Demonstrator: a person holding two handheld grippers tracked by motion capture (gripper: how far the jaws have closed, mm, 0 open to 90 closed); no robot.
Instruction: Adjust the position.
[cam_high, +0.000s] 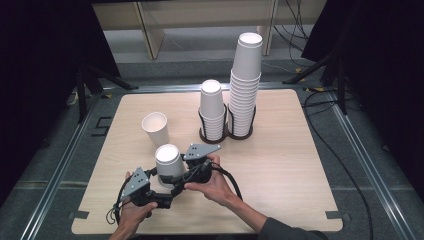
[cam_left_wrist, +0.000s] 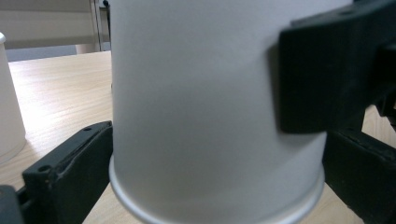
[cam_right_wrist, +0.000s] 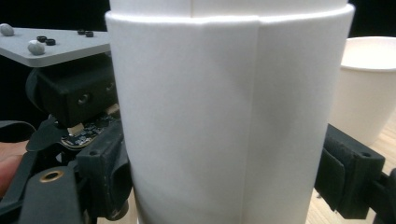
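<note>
I have an upside-down paper cup standing rim-down on the tabletop, near its front edge, and both my claws are at it. My left claw comes in from the front left: its jaws stand wide apart either side of the cup's base, and in the left gripper view the left jaw sits just beside the cup wall rather than pressing it. My right claw closes in from the right, its jaws flanking the same cup; the left one looks tight against the paper, though this close up I can't tell for certain that it is clamped. Just behind and to the left stands a second cup, upright and open, apart from mine. Further back, two stacks of cups sit side by side in a dark holder, the right stack much taller.
</note>
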